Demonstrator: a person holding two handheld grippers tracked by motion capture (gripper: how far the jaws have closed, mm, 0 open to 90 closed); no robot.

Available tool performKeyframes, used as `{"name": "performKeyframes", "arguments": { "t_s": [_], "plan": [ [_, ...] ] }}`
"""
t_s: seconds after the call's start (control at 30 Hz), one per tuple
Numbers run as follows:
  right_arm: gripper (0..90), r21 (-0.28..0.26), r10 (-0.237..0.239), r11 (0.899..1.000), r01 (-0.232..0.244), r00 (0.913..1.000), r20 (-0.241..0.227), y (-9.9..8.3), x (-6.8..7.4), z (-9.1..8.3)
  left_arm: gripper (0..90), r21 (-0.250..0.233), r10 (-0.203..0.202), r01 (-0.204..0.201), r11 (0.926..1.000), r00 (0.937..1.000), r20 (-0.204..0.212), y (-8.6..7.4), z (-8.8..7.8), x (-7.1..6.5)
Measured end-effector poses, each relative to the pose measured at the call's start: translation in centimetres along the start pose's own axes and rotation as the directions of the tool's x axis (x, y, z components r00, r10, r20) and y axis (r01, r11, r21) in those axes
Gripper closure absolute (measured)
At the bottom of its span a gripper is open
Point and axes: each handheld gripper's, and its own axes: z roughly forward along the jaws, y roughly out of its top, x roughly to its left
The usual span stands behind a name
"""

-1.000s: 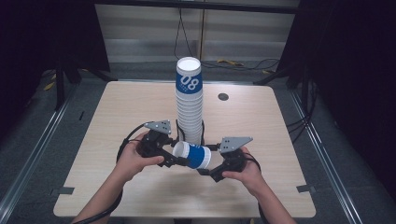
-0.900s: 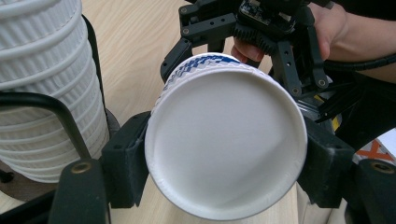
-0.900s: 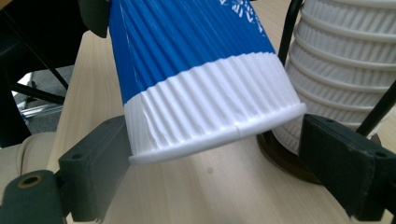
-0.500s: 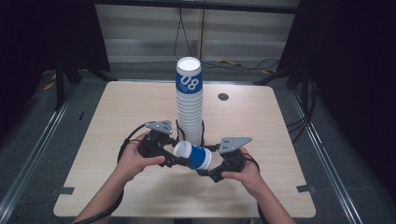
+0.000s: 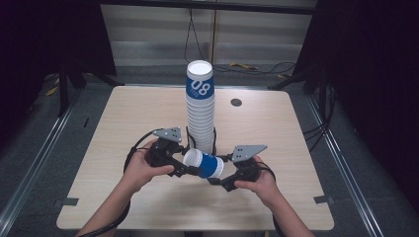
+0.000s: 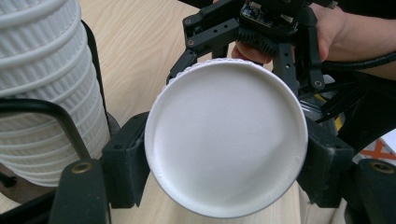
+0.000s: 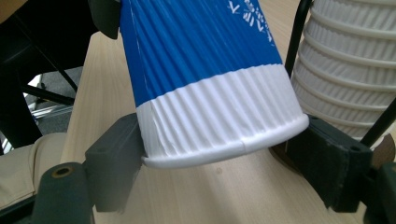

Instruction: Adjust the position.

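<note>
I am clamping both tongs, left and right, on one cup at lower centre, sideways, probably to separate it for the stack.

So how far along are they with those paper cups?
A tall stack of cups already stands mid-table. In hand: one blue and white cup, lying sideways above the table, gripped at one end by the left gripper and at the other by the right gripper. Whether it goes on or came off, the pictures don't say.
</note>
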Motion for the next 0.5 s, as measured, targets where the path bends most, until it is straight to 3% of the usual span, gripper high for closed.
{"name": "performKeyframes", "arguments": {
  "t_s": [0.5],
  "plan": [
    [21.1,0.029,0.012,1.000,-0.013,0.9998,0.018,-0.19,-0.42,-0.90,22.1,0.034,0.012,-0.012,0.9994,0.9995,-0.027,-0.06,-0.04,0.21]
  ]
}}
